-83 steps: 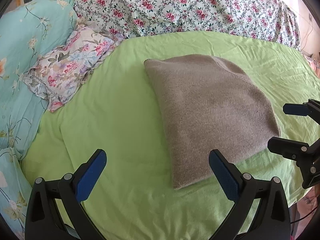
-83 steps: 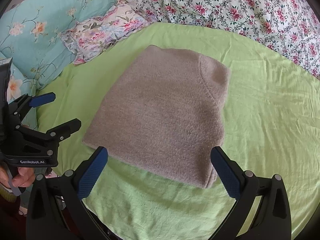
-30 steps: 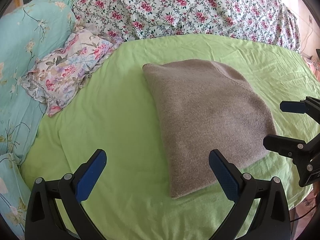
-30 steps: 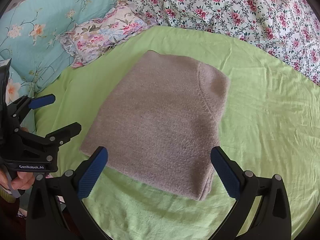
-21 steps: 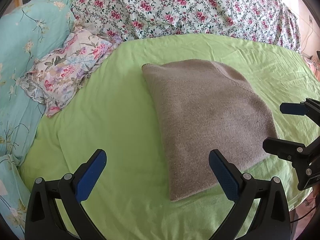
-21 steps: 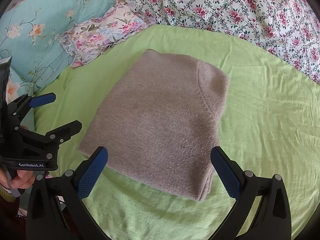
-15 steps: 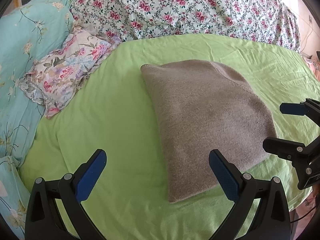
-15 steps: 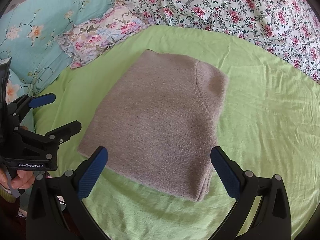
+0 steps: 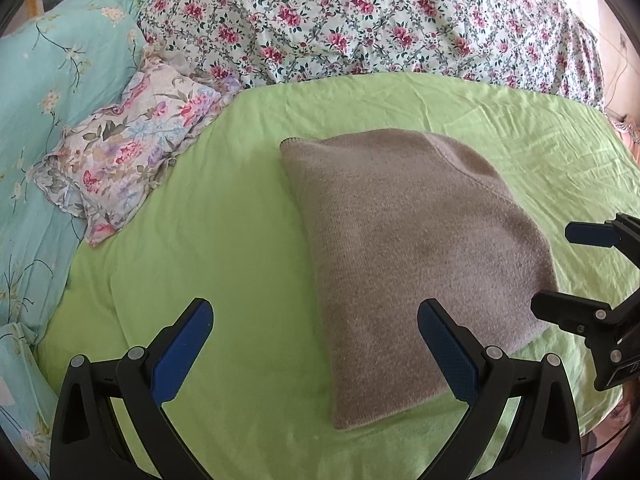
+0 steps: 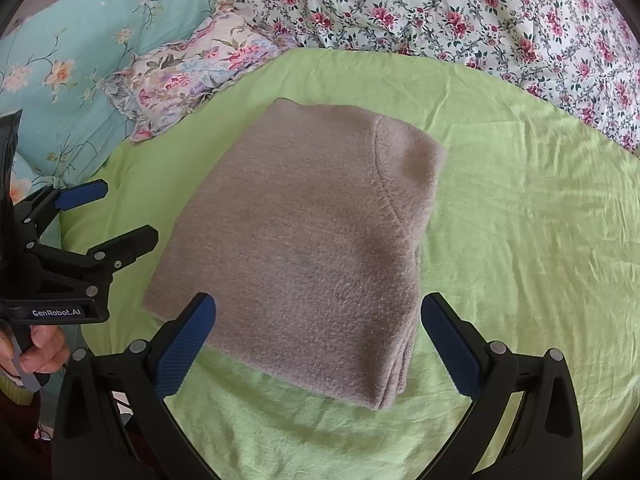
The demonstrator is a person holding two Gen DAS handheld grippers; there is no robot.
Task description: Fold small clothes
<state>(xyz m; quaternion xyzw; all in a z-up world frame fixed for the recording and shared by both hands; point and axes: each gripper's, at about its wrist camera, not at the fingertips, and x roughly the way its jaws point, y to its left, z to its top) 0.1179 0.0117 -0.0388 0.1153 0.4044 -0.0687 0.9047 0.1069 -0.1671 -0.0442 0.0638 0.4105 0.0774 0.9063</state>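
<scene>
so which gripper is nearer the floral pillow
Left. The left gripper hovers off the sweater's left edge, on the floral pillow's side; the right gripper hangs over the sweater's near edge, farther away.

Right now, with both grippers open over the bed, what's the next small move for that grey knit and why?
Probably none on the fold: draw both grippers back. The grey knit already lies as a flat compact rectangle on the green sheet, its stacked layers showing at the near corner. The left gripper and right gripper are both open and hold nothing, so another grip would likely only disturb it.
</scene>
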